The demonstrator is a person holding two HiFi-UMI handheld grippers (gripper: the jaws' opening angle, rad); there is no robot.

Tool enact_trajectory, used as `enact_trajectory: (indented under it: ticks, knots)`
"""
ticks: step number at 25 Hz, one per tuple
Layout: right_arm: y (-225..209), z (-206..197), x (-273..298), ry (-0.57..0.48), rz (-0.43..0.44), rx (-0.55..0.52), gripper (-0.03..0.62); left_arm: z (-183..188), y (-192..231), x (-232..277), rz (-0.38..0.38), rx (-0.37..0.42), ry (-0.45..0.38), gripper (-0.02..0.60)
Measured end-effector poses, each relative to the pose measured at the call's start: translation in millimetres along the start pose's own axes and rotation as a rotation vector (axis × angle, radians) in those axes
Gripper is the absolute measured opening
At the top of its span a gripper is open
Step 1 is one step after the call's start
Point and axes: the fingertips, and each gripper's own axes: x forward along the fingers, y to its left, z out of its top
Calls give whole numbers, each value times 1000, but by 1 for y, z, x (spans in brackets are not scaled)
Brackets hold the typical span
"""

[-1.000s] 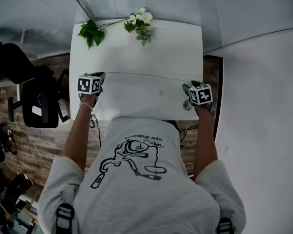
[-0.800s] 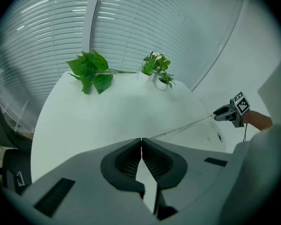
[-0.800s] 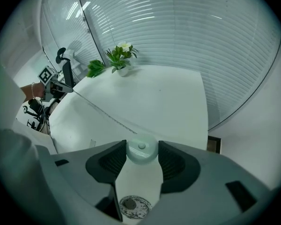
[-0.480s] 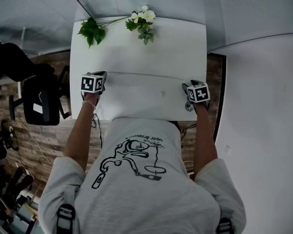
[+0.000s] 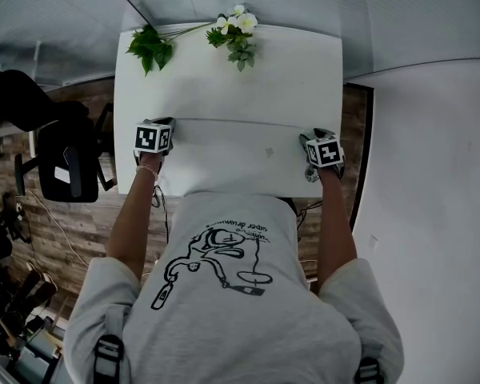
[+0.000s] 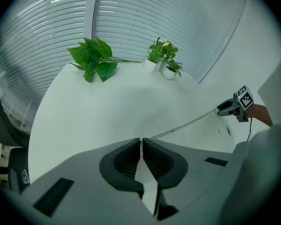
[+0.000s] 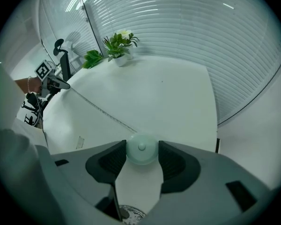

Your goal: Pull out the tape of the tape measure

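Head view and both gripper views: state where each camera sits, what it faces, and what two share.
Head view: on the person's head, looking steeply down at the table; shirt, arms, left gripper and right gripper show.
Left gripper view: rides the left gripper, faces across toward the right gripper; own jaws pinch the tape.
Right gripper view: rides the right gripper, faces the left gripper; own jaws clasp the tape measure.
Shared: both gripper views show tape and plants.
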Motion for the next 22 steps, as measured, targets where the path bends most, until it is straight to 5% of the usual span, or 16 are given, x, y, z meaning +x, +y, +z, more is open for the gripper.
enact_trajectory:
  ticks: [11,22]
  knots:
    - [1,-4,-3,-27,-18,-6,242,-5,-2,-5,24,12,-19,60]
    - [15,13,-48,-155,-38,-42,183,11,-27,-46,21,23,-163,43]
